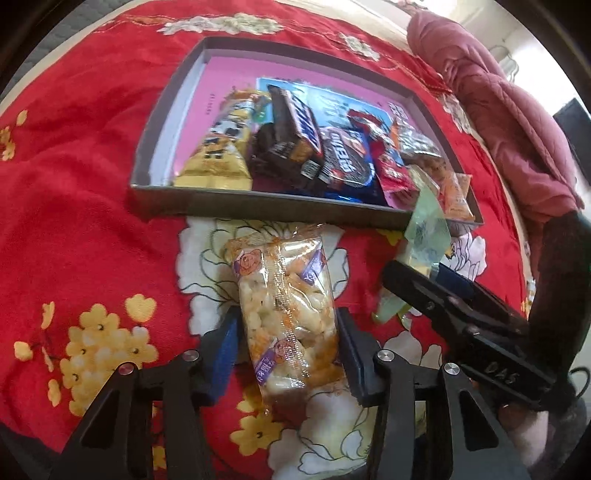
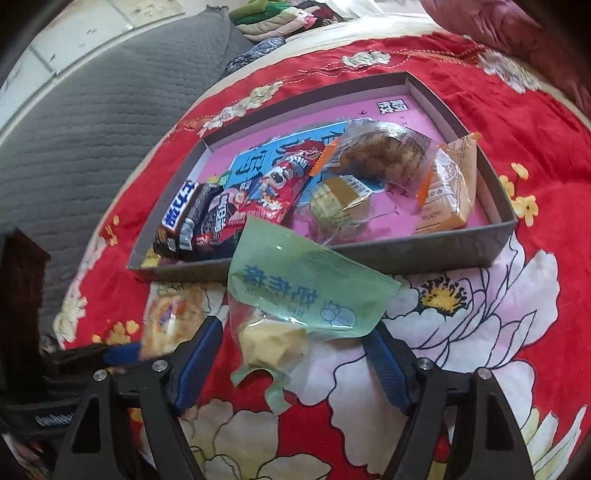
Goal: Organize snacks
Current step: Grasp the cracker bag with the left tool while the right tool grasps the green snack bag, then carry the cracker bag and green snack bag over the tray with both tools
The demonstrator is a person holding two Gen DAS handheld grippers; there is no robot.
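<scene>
A grey box (image 1: 258, 206) with a pink floor lies on the red floral cloth and holds several snacks, among them a Snickers bar (image 1: 295, 122). My left gripper (image 1: 288, 343) has its jaws on both sides of a clear rice-cracker packet (image 1: 288, 314) lying in front of the box. My right gripper (image 2: 295, 339) stands wide around a pale green wrapped snack (image 2: 303, 295) just before the box's near wall (image 2: 406, 254); the jaws do not touch it. The right gripper also shows in the left wrist view (image 1: 424, 273) with the green snack (image 1: 424, 229).
The red floral cloth (image 1: 74, 184) covers a bed. A pink quilt (image 1: 498, 110) lies at the far right. A grey quilted blanket (image 2: 92, 129) lies at the left. Folded clothes (image 2: 273, 18) sit at the back.
</scene>
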